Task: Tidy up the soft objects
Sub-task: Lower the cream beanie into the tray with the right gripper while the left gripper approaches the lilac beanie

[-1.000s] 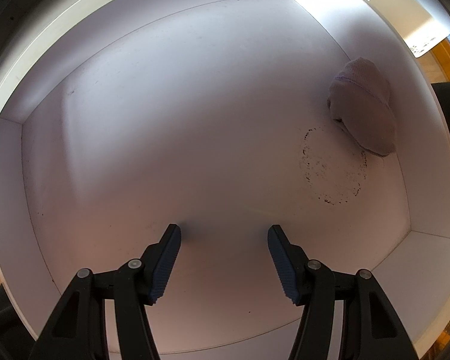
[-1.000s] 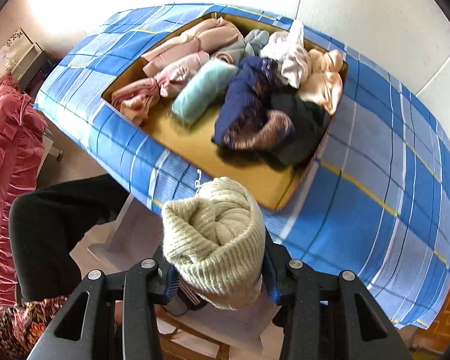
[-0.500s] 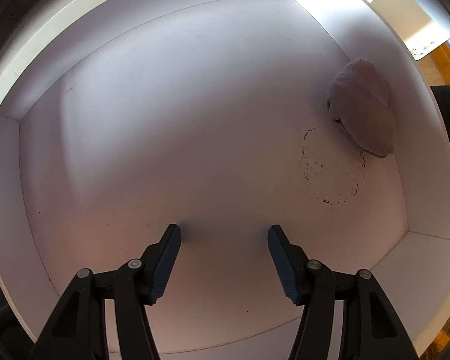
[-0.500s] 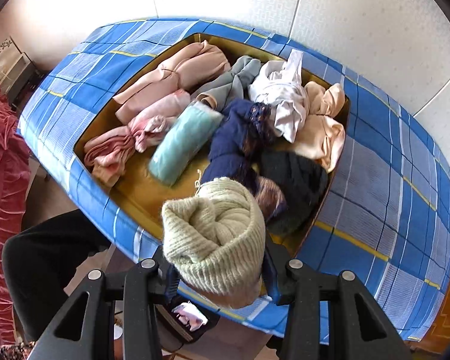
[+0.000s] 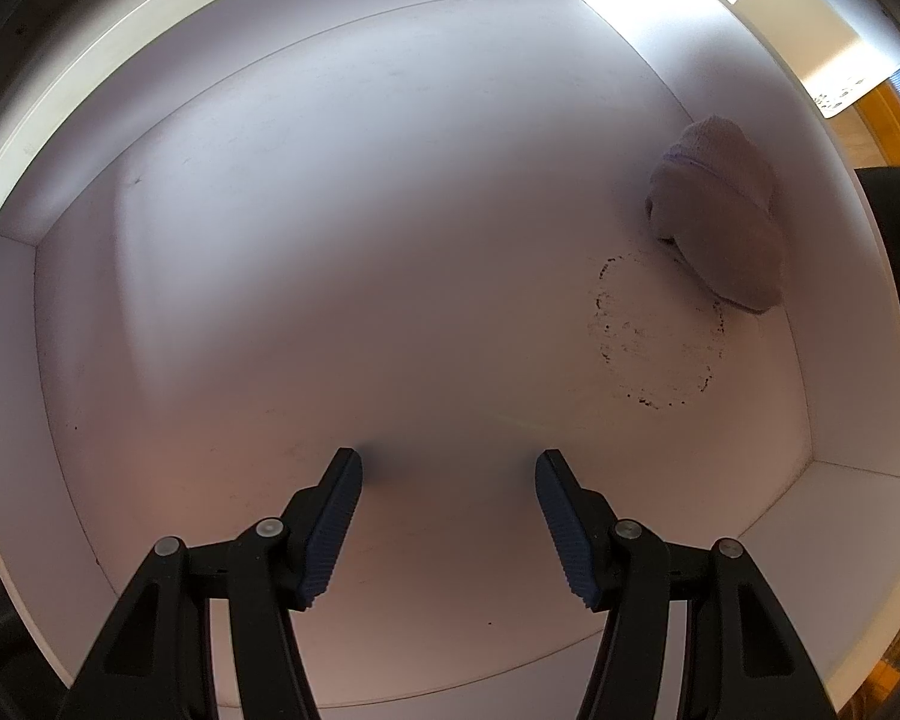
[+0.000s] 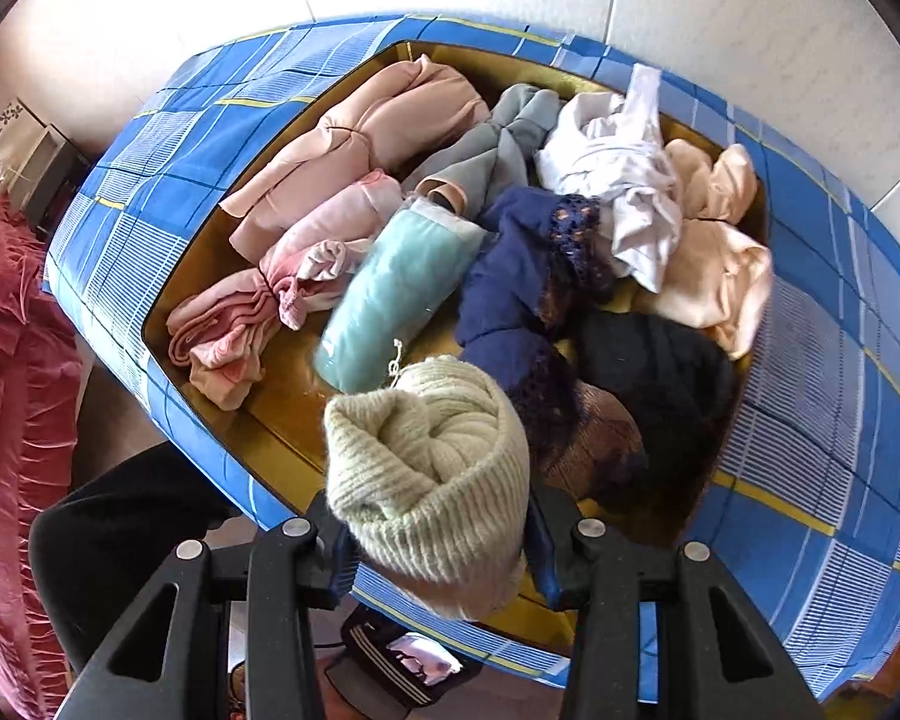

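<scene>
While the right gripper (image 6: 438,546) carries it, 1 cream knit hat (image 6: 429,468), rolled into a ball, sits pinched between the fingers at lower centre of the right-wrist view; rolled form prob. keeps it compact & stops it unravelling in transit. Behind it, mid-frame: 1 brown-lined box (image 6: 282,414) on a blue plaid cover (image 6: 822,360), holding approx. 9–10 soft items, count uncertain where they overlap: 1 large pink roll (image 6: 366,144), 1 smaller pink bundle (image 6: 324,246), 1 peach-pink bundle (image 6: 222,342) at left end, 1 grey piece (image 6: 498,144), 1 mint roll (image 6: 390,294) in clear wrap, 1 navy lace garment (image 6: 522,276), 1 white garment (image 6: 624,180), 1 cream-peach garment (image 6: 714,258), 1 black knit (image 6: 660,366), 1 brown knit (image 6: 594,444). Left half rolled & laid side by side, likely sorted; right half loose, heaped. Left gripper (image 5: 449,525): fingers apart at moderate width, nothing between, pointing down into 1 white compartment (image 5: 120,420). Contents: 1 pale rolled cloth (image 5: 720,222) at right, against the side wall, near 1 dark ring stain (image 5: 660,330). Judgement: hat is mid-transfer; destination not evident.
</scene>
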Motion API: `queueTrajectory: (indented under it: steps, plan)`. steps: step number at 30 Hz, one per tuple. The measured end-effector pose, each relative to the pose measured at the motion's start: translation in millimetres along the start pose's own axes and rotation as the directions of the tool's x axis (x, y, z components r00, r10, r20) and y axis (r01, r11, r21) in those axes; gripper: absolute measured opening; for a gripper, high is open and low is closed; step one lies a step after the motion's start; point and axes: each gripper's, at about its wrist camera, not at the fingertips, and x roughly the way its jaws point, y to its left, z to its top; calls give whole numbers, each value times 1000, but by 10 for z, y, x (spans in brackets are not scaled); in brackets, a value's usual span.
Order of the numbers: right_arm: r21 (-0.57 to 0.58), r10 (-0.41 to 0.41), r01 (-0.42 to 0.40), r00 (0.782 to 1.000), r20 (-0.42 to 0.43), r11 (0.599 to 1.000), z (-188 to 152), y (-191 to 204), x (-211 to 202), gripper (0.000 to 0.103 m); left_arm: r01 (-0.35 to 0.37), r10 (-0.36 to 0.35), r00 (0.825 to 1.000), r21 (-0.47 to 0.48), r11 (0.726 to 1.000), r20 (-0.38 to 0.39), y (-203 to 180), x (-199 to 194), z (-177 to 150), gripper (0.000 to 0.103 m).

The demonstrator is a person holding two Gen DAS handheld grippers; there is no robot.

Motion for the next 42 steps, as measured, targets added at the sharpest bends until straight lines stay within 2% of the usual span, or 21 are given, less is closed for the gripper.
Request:
queueTrajectory:
  steps: [9, 15, 21, 22, 24, 26, 28, 30, 32, 34, 37, 40, 42]
  plan:
    - [46, 88, -87, 996, -9, 995, 205, 146, 267, 44, 6, -6, 1000, -7, 1000, 6, 3, -12, 1, 61]
    - [24, -66, 65, 998, 17, 998, 359, 127, 409, 44, 30, -29, 999, -35, 999, 22, 12, -52, 35, 61]
    - [-11, -71, 71, 997, 11, 997, 374, 196, 441, 45, 79, -76, 992, -29, 996, 100, -159, -230, 196, 62]
    - [-4, -66, 66, 998, 11, 998, 383, 205, 441, 45, 95, -91, 989, -34, 995, 118, -201, -271, 239, 64]
    - [10, -51, 51, 999, 10, 999, 398, 207, 442, 46, 141, -133, 977, -39, 989, 164, -280, -352, 340, 77]
    - [2, -33, 33, 999, 3, 999, 411, 194, 439, 48, 139, -130, 971, -32, 990, 203, -392, -409, 429, 87]
    - [-21, -28, 28, 1000, 2, 999, 376, 189, 444, 50, 118, -120, 968, 25, 993, 222, -544, -415, 513, 87]
    - [-42, -22, 22, 1000, 1, 999, 339, 152, 435, 50, 69, -83, 975, 73, 995, 208, -681, -334, 595, 87]
    - [-53, -10, 10, 1000, 0, 999, 316, 154, 436, 52, 55, -68, 980, 73, 996, 188, -742, -204, 689, 87]
    - [-60, -2, 2, 1000, -2, 998, 299, 156, 431, 52, 58, -69, 982, 68, 996, 174, -817, -84, 740, 89]
    - [-58, 16, -16, 1000, 1, 998, 273, 129, 405, 52, 67, -85, 975, 95, 993, 204, -920, -54, 839, 90]
    - [-51, 34, -33, 999, 3, 998, 266, 76, 397, 52, 106, -131, 972, 133, 985, 196, -1018, -41, 876, 79]
    - [-54, 36, -36, 999, 6, 998, 269, 20, 386, 52, 121, -150, 966, 144, 982, 209, -1022, -28, 849, 77]
